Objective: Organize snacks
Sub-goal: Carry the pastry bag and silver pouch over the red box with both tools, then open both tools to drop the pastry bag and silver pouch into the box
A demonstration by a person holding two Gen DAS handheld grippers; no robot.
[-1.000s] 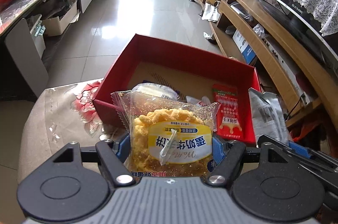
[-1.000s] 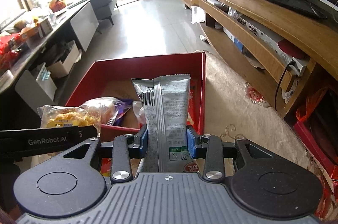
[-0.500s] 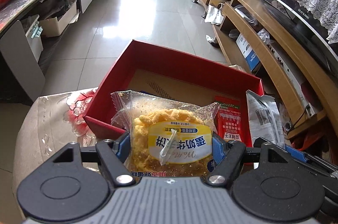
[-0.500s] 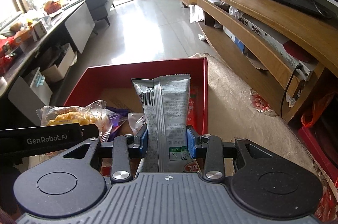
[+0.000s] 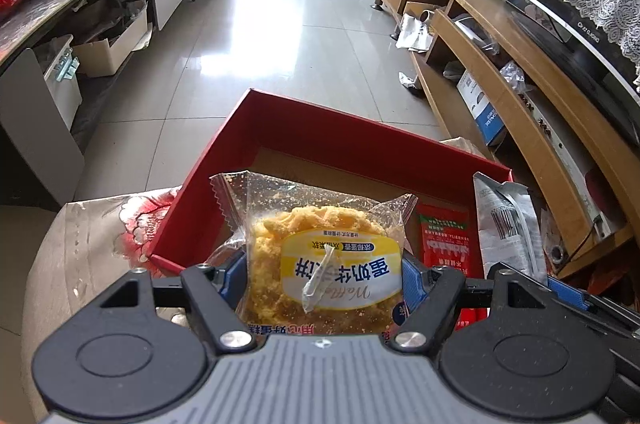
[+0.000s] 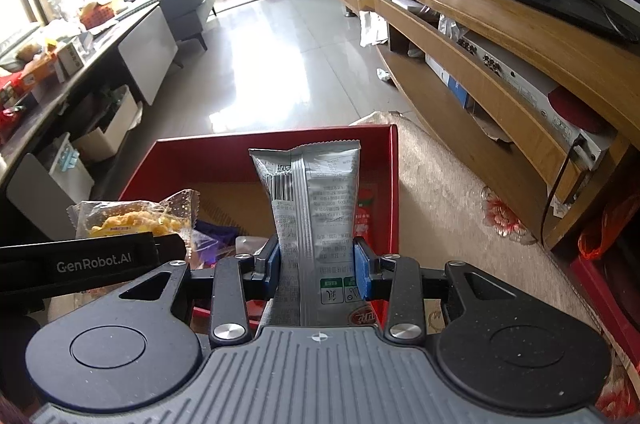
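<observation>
**Two snacks held over the red box**

In front of my two grippers stands the red box (image 5: 304,128), open at the top, on a table with a flowered cloth (image 5: 92,224). My left gripper (image 5: 322,278) is clenched on a clear packet with a yellow cake (image 5: 324,256); its blue pads press the packet from both sides. The packet hangs above the near left part of the box, with its label upside down to my camera. Just to the right of this packet, inside the box, a red sachet (image 5: 444,240) lies flat on the brown bottom. Further right I see the silver packet (image 5: 508,224), which belongs to my other hand.

My right gripper (image 6: 316,266) grasps this silver packet (image 6: 312,200) upright between its blue pads, above the near right part of the box (image 6: 384,192). To the left of it, the yellow cake packet (image 6: 132,216) shows behind the black body of the left gripper. Below, between the two tools, a purple wrapper (image 6: 212,240) lies in the box.
</observation>
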